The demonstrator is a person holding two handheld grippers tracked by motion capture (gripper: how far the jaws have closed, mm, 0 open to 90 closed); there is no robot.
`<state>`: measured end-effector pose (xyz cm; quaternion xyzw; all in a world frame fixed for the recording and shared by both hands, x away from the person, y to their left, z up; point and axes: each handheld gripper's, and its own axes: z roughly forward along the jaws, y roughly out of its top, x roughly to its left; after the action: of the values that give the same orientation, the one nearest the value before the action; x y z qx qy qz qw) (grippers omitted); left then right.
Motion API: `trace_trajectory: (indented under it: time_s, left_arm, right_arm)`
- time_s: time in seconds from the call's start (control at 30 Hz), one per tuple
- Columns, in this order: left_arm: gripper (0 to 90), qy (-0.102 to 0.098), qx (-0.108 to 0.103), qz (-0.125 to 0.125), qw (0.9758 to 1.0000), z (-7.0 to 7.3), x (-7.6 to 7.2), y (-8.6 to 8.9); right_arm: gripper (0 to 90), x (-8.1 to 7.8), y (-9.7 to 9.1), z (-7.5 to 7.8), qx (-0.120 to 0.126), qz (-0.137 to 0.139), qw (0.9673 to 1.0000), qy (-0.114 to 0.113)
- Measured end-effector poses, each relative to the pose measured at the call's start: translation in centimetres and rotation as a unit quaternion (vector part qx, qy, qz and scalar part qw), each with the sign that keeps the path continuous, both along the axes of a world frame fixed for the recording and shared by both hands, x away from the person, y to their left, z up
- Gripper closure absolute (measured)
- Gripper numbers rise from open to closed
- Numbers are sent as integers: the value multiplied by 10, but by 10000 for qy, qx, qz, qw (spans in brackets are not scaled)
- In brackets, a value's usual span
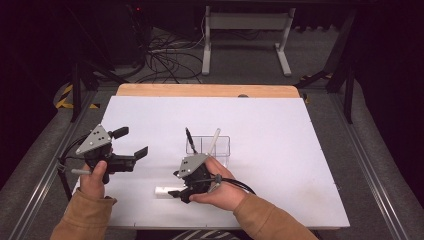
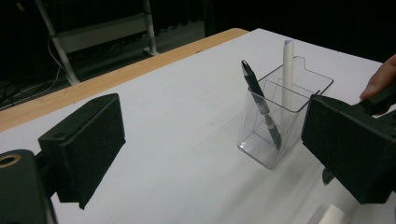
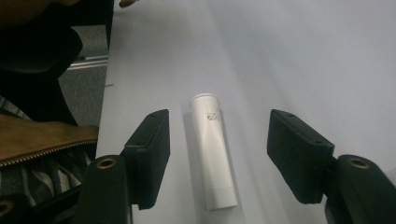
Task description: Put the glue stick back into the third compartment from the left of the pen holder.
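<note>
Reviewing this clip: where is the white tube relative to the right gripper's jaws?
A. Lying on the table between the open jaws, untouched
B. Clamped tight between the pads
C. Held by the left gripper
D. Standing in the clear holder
A: in the right gripper view the white tube lies flat on the table, with a gap to each pad of the right gripper.

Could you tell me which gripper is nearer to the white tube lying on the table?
Right. The right gripper straddles the white tube, fingers apart; the left gripper stands off to the tube's left.
</note>
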<state>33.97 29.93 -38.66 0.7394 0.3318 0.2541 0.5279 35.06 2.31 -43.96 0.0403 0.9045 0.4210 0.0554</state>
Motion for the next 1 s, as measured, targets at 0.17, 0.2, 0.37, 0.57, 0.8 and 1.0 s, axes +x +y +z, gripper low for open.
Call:
trace_trajectory:
  time_s: [0.17,0.2,0.37,0.57,0.8,1.0]
  left_arm:
    - [69,-14,26,42,10000,-2,1,1]
    - [69,-23,21,60,10000,-3,2,1]
    - [69,-14,2,83,10000,-3,3,2]
    - [69,8,-15,99,9999,-4,4,2]
    - [69,27,2,100,9999,-5,4,3]
    - [69,39,21,104,9999,-5,5,2]
  right_arm:
    - [421,2,11,-4,-280,94,9996,-12]
    - [421,3,13,-5,-311,84,9995,16]
    - [433,5,22,-8,-527,150,9985,19]
    - [454,7,30,-12,-737,190,9971,14]
    - [481,9,37,-17,-1002,297,9945,-30]
    - [498,10,42,-20,-1126,338,9931,-39]
